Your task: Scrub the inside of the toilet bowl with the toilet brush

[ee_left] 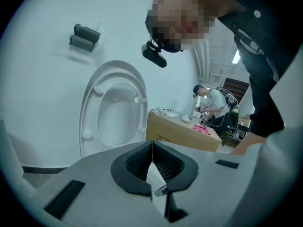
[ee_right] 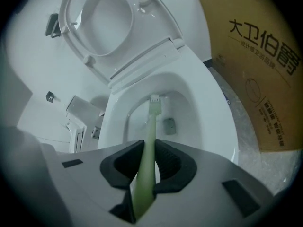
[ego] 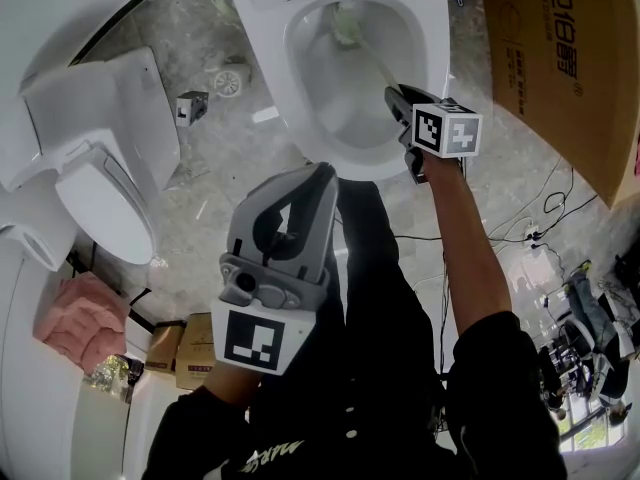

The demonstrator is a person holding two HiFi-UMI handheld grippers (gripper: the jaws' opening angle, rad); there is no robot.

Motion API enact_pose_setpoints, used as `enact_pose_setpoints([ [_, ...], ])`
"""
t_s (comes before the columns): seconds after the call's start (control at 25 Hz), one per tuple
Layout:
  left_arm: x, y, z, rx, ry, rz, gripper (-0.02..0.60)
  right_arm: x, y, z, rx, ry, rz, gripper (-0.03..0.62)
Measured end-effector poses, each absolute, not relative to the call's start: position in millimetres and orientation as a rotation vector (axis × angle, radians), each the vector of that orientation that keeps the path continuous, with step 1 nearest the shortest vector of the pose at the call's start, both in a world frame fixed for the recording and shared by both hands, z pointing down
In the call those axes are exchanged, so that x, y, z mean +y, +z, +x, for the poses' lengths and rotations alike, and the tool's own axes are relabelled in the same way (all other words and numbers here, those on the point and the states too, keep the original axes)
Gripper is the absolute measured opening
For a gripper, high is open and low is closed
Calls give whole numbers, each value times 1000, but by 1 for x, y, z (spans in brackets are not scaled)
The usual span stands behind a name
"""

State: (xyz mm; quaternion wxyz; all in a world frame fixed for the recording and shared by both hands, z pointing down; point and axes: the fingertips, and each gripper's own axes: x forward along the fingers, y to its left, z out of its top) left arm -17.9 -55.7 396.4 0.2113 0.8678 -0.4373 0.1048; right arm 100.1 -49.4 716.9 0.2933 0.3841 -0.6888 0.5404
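Note:
A white toilet bowl stands at the top of the head view, its lid raised. My right gripper is shut on the pale green toilet brush, whose handle runs from the jaws down into the bowl. The brush head lies against the bowl's far inner wall, seen as a white tip in the right gripper view. My left gripper hangs shut and empty in front of my body, well short of the bowl; its pads meet with nothing between them.
A large cardboard box leans at the right of the toilet. A second toilet stands at the left with a small marker cube on the floor near it. Cables run across the floor at the right. A person stands behind another box.

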Motion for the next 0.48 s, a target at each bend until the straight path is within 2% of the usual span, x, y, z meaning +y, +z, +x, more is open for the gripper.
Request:
enact_pose_setpoints([
  [0.16, -56, 395, -18, -1218, 292, 2414, 26, -45, 716, 98, -1834, 1332, 978, 87],
  [0.48, -56, 396, -17, -1221, 281, 2407, 26, -17, 707, 128, -1733, 885, 590, 87],
])
